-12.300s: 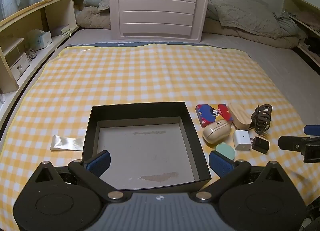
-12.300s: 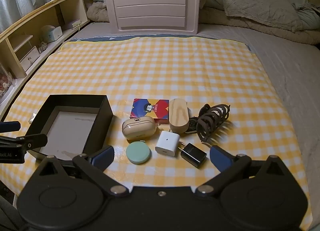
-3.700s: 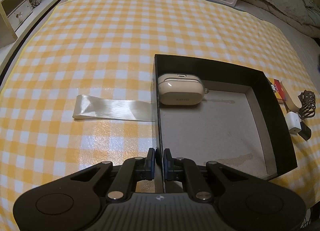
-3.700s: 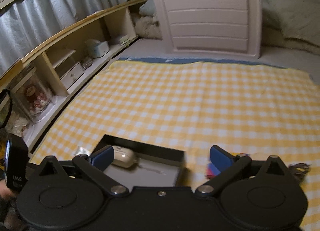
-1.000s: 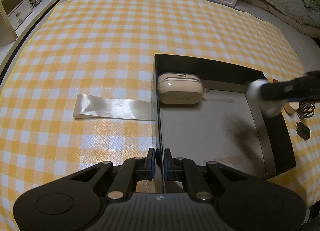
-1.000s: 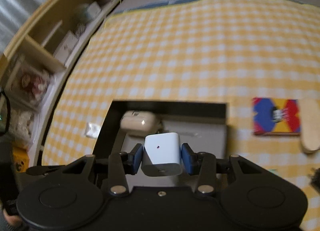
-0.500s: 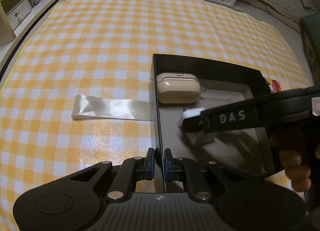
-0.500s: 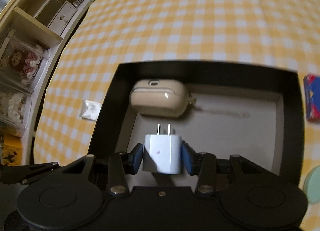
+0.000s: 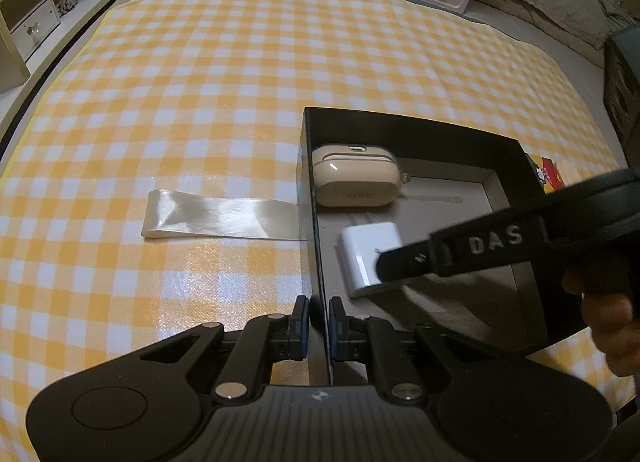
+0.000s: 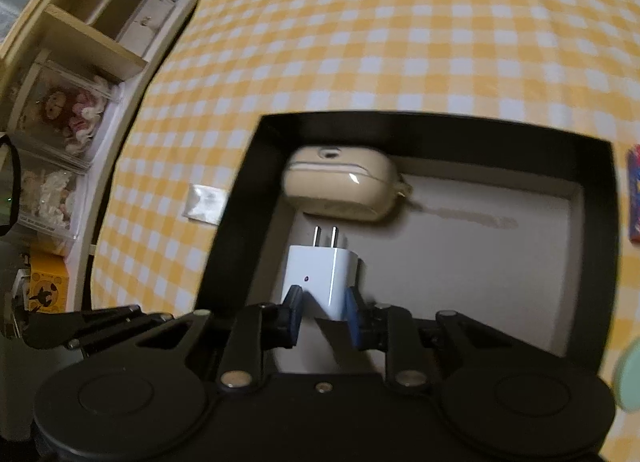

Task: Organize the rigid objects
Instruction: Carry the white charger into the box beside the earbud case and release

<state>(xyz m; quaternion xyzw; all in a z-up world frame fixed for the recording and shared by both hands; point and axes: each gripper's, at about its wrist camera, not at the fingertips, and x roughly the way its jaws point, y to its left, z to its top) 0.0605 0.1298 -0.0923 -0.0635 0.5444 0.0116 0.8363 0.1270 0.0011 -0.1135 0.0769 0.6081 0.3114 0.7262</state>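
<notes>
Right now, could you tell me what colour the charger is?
White charger, clearest in the right wrist view.

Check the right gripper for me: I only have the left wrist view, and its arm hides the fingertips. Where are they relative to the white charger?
Observer: The right gripper has one pad on each side of the near end of the white charger; I cannot tell whether it grips.
Operator: Which way do the prongs face?
Observer: Toward the beige earbud case.
Operator: Anything outside to the right?
Observer: A mint-green round item, beyond the right wall of the black box.
</notes>
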